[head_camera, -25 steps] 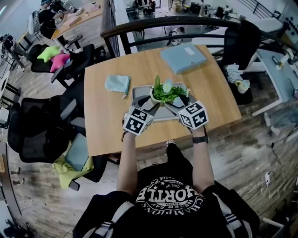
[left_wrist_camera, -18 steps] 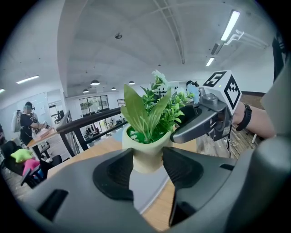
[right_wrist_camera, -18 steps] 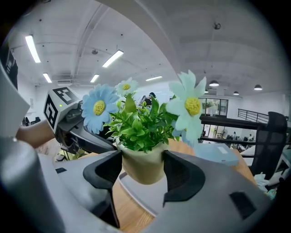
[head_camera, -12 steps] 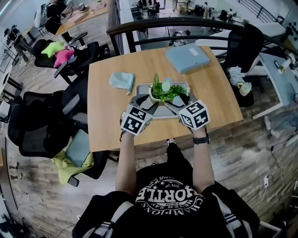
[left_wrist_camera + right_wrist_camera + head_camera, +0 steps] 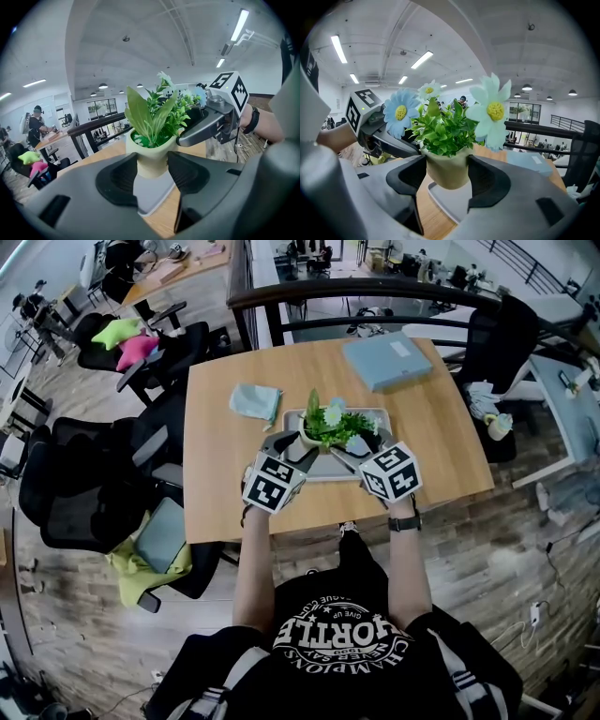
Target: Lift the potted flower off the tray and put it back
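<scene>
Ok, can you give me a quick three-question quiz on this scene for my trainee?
1. True or false: only the left gripper holds the potted flower; the right gripper is empty.
2. In the head view, what lies on the table left of the tray? A) light blue cloth B) mug C) scissors
3. Fill in: the tray is ____ in colour.
Key: 1 false, both grippers clamp it; 2 A; 3 grey.

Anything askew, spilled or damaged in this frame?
Nothing stands out. The pot is about upright, gripped by the left gripper and right gripper above the tray. Nothing has spilled, and the cloth lies beside the tray.
</scene>
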A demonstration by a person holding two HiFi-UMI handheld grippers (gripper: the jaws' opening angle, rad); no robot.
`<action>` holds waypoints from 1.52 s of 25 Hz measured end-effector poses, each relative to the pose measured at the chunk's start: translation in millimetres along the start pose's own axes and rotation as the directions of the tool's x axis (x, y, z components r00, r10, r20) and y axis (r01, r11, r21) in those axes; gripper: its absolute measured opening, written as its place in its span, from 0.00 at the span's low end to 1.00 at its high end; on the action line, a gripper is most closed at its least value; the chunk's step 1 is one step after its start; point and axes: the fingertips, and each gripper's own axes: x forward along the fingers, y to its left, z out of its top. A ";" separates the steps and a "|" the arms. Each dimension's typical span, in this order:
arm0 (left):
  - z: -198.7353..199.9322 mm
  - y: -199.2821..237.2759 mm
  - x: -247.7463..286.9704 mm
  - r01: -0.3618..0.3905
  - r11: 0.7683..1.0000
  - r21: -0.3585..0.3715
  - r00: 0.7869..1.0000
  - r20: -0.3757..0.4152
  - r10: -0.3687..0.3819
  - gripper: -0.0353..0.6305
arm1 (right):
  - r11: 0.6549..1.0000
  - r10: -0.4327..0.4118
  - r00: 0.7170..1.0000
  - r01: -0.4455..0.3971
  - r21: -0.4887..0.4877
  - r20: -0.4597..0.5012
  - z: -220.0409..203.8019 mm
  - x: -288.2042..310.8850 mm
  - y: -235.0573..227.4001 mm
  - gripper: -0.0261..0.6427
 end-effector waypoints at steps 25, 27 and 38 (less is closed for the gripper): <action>2.0 57.4 42.3 -0.078 0.994 -0.076 0.996 -0.037 0.075 0.39 | 0.995 0.103 0.994 -0.103 -0.012 -0.032 16.2 58.8 -47.3 0.47; 2.5 62.9 46.5 -0.090 0.993 -0.082 0.995 -0.046 0.086 0.39 | 0.993 0.113 0.993 -0.113 -0.018 -0.035 18.5 64.4 -52.2 0.48; -4.6 83.8 73.5 -0.132 0.981 -0.139 0.990 -0.074 0.123 0.38 | 0.985 0.163 0.985 -0.166 -0.038 -0.063 15.3 92.9 -77.2 0.47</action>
